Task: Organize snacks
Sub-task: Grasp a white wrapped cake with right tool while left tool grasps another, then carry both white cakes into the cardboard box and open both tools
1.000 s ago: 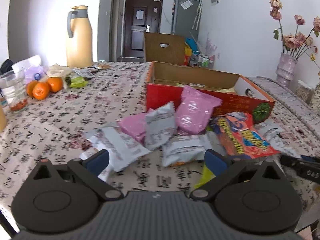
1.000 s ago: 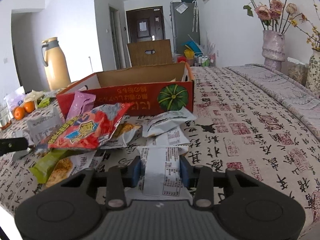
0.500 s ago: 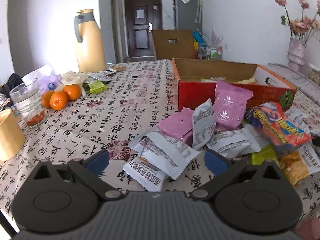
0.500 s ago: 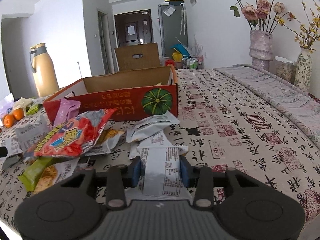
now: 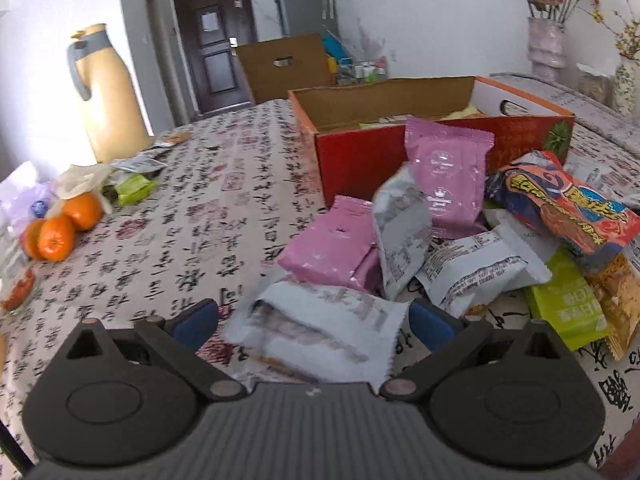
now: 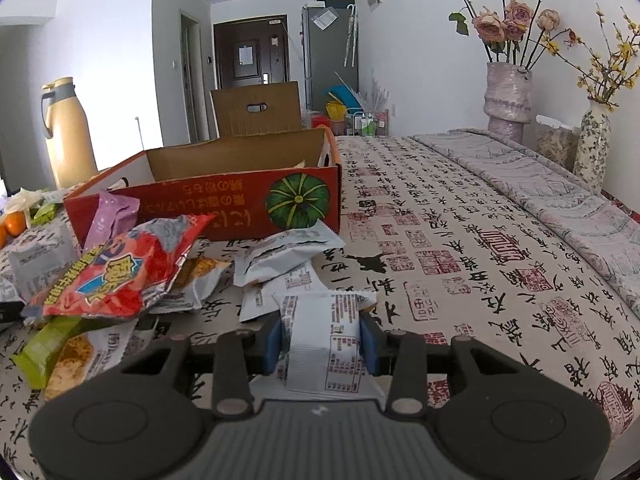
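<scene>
A pile of snack packets lies in front of a red cardboard box that shows in both views. My left gripper is open, its blue pads either side of a white packet at the pile's near edge. Behind it lie pink packets, an upright pink packet and a red chip bag. My right gripper is shut on a white packet, held above the tablecloth. The red chip bag lies to its left.
A yellow thermos stands at the far left, with oranges and wrappers near it. Two flower vases stand at the far right. A brown cardboard box stands behind the red one. The patterned cloth covers the table.
My left gripper has moved forward and down onto the nearest white packet, which now sits between its open fingers. My right gripper still holds its white packet and has shifted slightly.
</scene>
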Demonstrator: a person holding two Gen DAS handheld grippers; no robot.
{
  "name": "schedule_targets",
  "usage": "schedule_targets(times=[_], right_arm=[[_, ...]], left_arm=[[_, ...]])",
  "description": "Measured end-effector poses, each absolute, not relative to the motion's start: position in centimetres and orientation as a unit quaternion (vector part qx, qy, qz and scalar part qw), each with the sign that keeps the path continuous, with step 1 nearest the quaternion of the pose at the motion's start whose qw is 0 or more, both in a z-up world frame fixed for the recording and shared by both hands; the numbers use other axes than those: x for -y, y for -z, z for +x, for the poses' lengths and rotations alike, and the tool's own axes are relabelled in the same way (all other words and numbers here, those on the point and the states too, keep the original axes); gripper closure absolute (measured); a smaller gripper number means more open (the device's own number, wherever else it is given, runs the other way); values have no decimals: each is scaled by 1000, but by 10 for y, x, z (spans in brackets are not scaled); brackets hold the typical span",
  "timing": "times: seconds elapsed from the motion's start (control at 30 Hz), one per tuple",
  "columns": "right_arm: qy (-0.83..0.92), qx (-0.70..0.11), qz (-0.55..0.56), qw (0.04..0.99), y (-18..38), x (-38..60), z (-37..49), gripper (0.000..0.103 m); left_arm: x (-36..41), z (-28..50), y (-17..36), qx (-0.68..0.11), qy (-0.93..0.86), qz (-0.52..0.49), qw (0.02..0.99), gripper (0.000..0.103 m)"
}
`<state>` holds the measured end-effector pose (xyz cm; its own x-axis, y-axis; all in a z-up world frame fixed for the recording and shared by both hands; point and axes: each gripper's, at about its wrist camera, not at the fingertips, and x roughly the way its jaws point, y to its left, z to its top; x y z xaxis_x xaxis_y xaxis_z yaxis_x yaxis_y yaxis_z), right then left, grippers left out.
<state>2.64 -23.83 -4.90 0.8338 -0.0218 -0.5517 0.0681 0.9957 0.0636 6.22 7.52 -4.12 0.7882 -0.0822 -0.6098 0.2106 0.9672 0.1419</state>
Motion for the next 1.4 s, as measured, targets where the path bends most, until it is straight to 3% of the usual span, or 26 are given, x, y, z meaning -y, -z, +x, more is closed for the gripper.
schedule_targets(times=[0.17, 0.23, 0.43, 0.77, 0.83, 1.4], right_arm=[[23, -293, 37, 955, 51, 234, 30, 64], [21, -295, 36, 955, 52, 233, 31, 64], [19, -294, 36, 955, 52, 233, 30, 64], [13, -291, 43, 956, 51, 236, 27, 64], [12, -290, 44, 956, 51, 237, 26, 64], [2, -275, 56, 960, 44, 244, 17, 64]], left_arm=[[-73, 61, 39, -307, 93, 104, 941, 3], [-73, 63, 40, -313, 99, 104, 939, 14], [-76, 65, 40, -322, 111, 91, 936, 29], [-75, 55, 35, -310, 110, 81, 941, 39], [-75, 53, 34, -308, 110, 80, 942, 47], [-65, 28, 7, -261, 81, 57, 960, 51]])
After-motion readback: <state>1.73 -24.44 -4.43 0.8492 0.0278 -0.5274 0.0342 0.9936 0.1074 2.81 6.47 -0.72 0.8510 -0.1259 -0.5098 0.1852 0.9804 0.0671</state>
